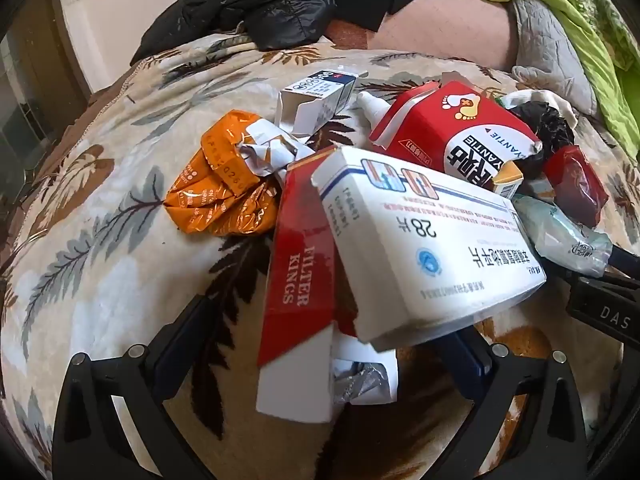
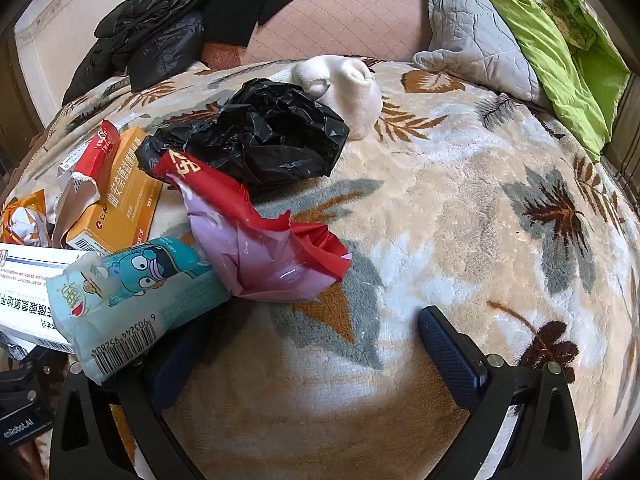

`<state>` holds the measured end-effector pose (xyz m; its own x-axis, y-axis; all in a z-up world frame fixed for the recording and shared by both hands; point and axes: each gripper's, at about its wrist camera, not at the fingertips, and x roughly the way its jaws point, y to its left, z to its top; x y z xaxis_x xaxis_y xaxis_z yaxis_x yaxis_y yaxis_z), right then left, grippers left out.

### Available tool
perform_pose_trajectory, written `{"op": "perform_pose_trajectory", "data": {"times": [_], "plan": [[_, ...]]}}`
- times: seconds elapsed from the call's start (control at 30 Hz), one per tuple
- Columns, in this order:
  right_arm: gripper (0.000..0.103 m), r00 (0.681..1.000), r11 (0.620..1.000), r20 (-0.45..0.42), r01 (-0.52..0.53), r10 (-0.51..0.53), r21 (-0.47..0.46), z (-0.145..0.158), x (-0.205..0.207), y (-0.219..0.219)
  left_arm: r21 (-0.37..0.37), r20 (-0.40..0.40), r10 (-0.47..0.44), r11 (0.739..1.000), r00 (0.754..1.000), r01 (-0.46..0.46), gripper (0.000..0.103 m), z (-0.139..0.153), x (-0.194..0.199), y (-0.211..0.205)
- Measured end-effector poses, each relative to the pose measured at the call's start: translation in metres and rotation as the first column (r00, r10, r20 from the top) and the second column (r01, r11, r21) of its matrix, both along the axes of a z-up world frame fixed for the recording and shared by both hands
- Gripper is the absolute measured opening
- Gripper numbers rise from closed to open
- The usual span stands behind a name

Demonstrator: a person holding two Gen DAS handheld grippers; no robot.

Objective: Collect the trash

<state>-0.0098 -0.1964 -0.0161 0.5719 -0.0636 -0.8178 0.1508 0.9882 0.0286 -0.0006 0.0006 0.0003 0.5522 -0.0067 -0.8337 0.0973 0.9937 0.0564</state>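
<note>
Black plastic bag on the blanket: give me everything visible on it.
The black plastic bag is thin, glossy film, crumpled into a loose heap with sharp creases and no visible opening or contents. It lies on the leaf-patterned blanket, behind the red and pink wrapper, whose red end overlaps its front edge. A white sock sits against its far side, and the orange box lies at its left. In the left wrist view only a small part shows behind the red carton. Neither tool touches it.
</note>
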Motion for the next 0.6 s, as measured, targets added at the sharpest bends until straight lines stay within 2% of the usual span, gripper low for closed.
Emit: {"op": "perform_pose_trajectory", "data": {"times": [0.07, 0.13, 0.2, 0.3, 0.37, 0.43, 0.5, 0.57, 0.6], "plan": [[0.103, 1.0, 1.0, -0.007, -0.008, 0.008, 0.013, 0.001, -0.003, -0.005, -0.003, 0.008, -0.009, 1.0, 1.0, 0.009, 0.103, 0.001, 0.0, 0.002], [0.103, 0.998, 0.998, -0.037, -0.046, 0.047, 0.044, 0.006, -0.007, -0.008, 0.027, 0.045, -0.011, 1.0, 0.999, 0.009, 0.103, 0.008, -0.011, 0.004], [0.103, 0.996, 0.995, -0.048, -0.069, 0.072, 0.073, 0.012, -0.013, -0.013, 0.001, 0.048, -0.004, 1.0, 0.999, 0.004, 0.103, 0.012, -0.021, 0.009], [0.103, 0.998, 0.994, -0.025, -0.063, 0.065, 0.091, 0.027, -0.04, -0.015, -0.014, 0.06, 0.034, 0.999, 0.998, -0.033, 0.103, 0.022, -0.035, 0.013], [0.103, 0.998, 0.993, 0.004, -0.069, 0.069, 0.091, 0.042, -0.053, -0.017, -0.007, 0.102, 0.052, 0.999, 0.993, -0.051, 0.103, 0.034, -0.045, 0.012], [0.103, 0.995, 0.997, 0.083, -0.059, 0.055, 0.044, 0.065, -0.07, -0.018, -0.003, 0.154, 0.052, 0.999, 0.987, -0.052, 0.103, 0.046, -0.058, 0.012], [0.103, 0.986, 0.999, 0.166, -0.031, 0.024, 0.039, 0.085, -0.089, -0.02, 0.02, 0.241, 0.044, 0.999, 0.97, -0.051, 0.103, 0.064, -0.084, 0.012], [0.103, 0.953, 0.997, 0.303, -0.014, -0.011, 0.081, 0.112, -0.116, -0.022, 0.028, 0.306, 0.034, 0.999, 0.951, -0.044, 0.103, 0.08, -0.107, 0.015], [0.103, 0.94, 0.996, 0.34, -0.021, -0.01, 0.086, 0.121, -0.126, -0.023, 0.032, 0.343, 0.023, 0.999, 0.939, -0.036, 0.103, 0.09, -0.126, 0.017]]}}
